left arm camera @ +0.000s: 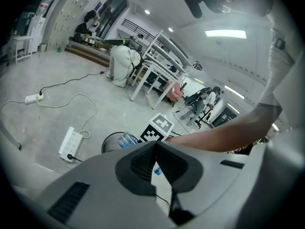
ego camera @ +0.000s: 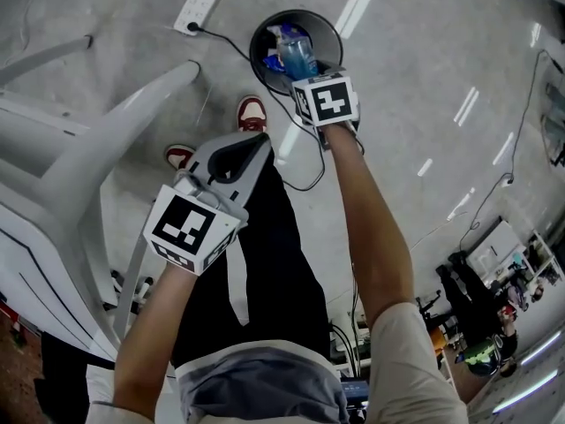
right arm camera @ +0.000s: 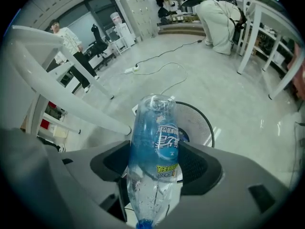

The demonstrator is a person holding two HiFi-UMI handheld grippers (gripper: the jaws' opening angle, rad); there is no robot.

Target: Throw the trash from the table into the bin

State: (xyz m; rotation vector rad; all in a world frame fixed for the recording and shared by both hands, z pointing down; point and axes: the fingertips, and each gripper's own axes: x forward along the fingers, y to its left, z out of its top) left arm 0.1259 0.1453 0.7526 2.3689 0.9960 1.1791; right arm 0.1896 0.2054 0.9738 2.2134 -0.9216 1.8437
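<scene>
- The step in hand, as I judge it, is the drop. The right gripper (right arm camera: 157, 167) is clamped on a clear plastic water bottle with a blue label (right arm camera: 153, 128). Its pads press the label band from both sides. The bottle's neck end is nearest the camera and its base points away at the round black wire-mesh bin (right arm camera: 200, 123).
- To do it well, hold the bottle's base over the middle of the bin's mouth, not its rim. Then spread the jaws in one clean movement so the bottle slides out base first. A tilt towards the rim could send it bouncing onto the grey floor (ego camera: 415, 78).
- The bin already holds some blue and white rubbish (ego camera: 279, 35), so the bottle may land on that and rock. A low release seems wiser than a high one.
- In the head view the bottle reaches from the right gripper towards 11 o'clock and lies inside the outline of the bin's mouth. Whether it is above the rim or already below it I cannot tell.
- The left gripper (ego camera: 258, 145) has its jaws shut together on nothing. It hangs at about 7 o'clock from the bin, well apart from it, near the person's red and white shoes (ego camera: 250, 111).
- A white power strip (ego camera: 201, 3) lies on the floor at 10 o'clock from the bin, and its black cable (ego camera: 231, 44) runs just beside the bin. The bottle should stay clear of both.
</scene>
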